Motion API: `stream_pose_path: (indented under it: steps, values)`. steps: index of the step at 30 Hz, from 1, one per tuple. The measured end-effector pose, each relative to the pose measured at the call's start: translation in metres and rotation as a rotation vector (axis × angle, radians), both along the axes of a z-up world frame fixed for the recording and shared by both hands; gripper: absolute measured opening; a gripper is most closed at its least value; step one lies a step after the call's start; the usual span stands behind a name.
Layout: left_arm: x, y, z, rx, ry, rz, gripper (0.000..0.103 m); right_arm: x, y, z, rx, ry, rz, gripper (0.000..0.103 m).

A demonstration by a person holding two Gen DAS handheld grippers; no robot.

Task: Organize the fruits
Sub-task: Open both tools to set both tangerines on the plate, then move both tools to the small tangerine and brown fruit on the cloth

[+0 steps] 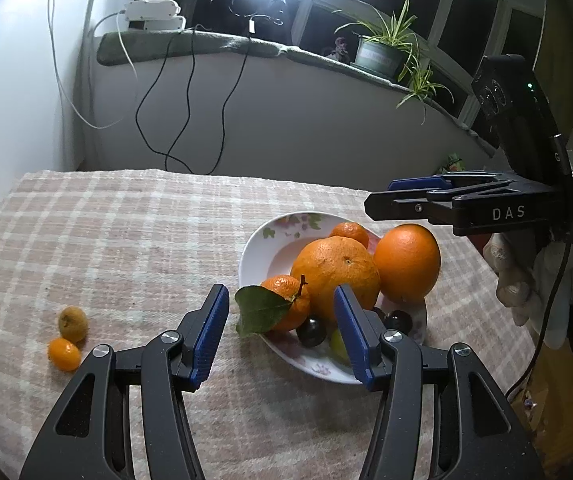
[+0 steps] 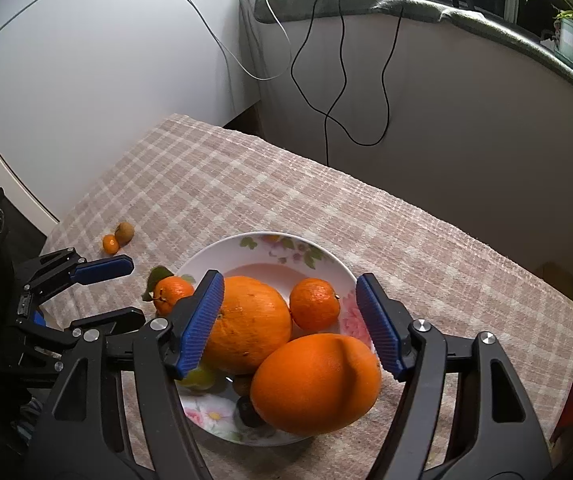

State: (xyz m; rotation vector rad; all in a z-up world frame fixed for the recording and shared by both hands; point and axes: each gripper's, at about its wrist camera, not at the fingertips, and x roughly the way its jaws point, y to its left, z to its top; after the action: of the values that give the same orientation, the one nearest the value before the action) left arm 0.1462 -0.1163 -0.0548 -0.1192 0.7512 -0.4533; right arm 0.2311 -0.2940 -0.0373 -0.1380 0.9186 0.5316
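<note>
A white floral plate point(image 1: 254, 240) point(image 2: 262, 250) on the checked tablecloth holds two big oranges point(image 1: 336, 270) point(image 2: 314, 384), a small mandarin point(image 1: 350, 232) point(image 2: 314, 304), a leafed mandarin point(image 1: 286, 300) point(image 2: 170, 292), dark grapes point(image 1: 310, 332) and a green grape point(image 2: 202, 376). A small kumquat point(image 1: 63, 355) point(image 2: 110, 244) and a brownish fruit point(image 1: 73, 323) point(image 2: 124, 233) lie on the cloth to the left. My left gripper point(image 1: 282, 336) is open and empty in front of the plate. My right gripper point(image 2: 290, 324) is open and empty above the plate, also showing in the left wrist view point(image 1: 386, 194).
The table's cloth point(image 1: 126, 240) ends at a white wall on the left and a grey wall with hanging cables point(image 1: 190, 100) behind. A windowsill holds potted plants point(image 1: 382, 52) and a white power strip point(image 1: 152, 12).
</note>
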Motion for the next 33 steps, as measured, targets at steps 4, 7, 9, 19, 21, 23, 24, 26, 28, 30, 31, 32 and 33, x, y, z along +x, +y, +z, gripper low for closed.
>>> stream_pose_path:
  steps: [4, 7, 9, 19, 21, 23, 24, 26, 28, 30, 31, 32, 33]
  values:
    - [-0.006, 0.003, 0.003, 0.005, -0.01, 0.005, 0.054, -0.003, 0.0, 0.002, 0.0, -0.01, -0.007, 0.075]
    - [-0.009, 0.004, 0.005, 0.008, -0.016, 0.007, 0.054, -0.006, 0.0, 0.005, 0.005, -0.023, -0.018, 0.078]
    - [-0.012, 0.005, 0.007, 0.011, -0.024, 0.01, 0.054, -0.009, -0.001, 0.007, 0.013, -0.036, -0.03, 0.078]
    - [-0.026, 0.02, 0.016, 0.024, -0.062, 0.039, 0.054, -0.034, 0.004, 0.02, 0.103, -0.14, -0.072, 0.078]
    - [-0.028, 0.026, 0.017, 0.029, -0.069, 0.047, 0.054, -0.041, 0.009, 0.024, 0.123, -0.157, -0.069, 0.078]
    - [-0.029, 0.032, 0.017, 0.028, -0.07, 0.057, 0.054, -0.048, 0.015, 0.028, 0.138, -0.174, -0.067, 0.087]
    - [-0.03, 0.037, 0.017, 0.025, -0.069, 0.064, 0.054, -0.052, 0.019, 0.029, 0.148, -0.187, -0.066, 0.089]
    - [-0.033, 0.047, 0.015, 0.027, -0.069, 0.078, 0.054, -0.061, 0.027, 0.031, 0.147, -0.197, -0.06, 0.089]
    - [-0.036, 0.057, 0.013, 0.029, -0.065, 0.095, 0.054, -0.07, 0.038, 0.032, 0.141, -0.208, -0.048, 0.089]
    - [-0.04, 0.073, 0.009, 0.021, -0.055, 0.123, 0.054, -0.082, 0.05, 0.031, 0.147, -0.229, -0.026, 0.089]
    - [-0.042, 0.079, 0.007, 0.018, -0.051, 0.134, 0.054, -0.087, 0.054, 0.03, 0.151, -0.233, -0.018, 0.089]
    - [-0.044, 0.086, 0.005, 0.019, -0.046, 0.146, 0.054, -0.091, 0.06, 0.027, 0.158, -0.234, -0.007, 0.089]
    - [-0.047, 0.096, 0.002, 0.023, -0.04, 0.161, 0.054, -0.096, 0.066, 0.024, 0.166, -0.232, 0.008, 0.089]
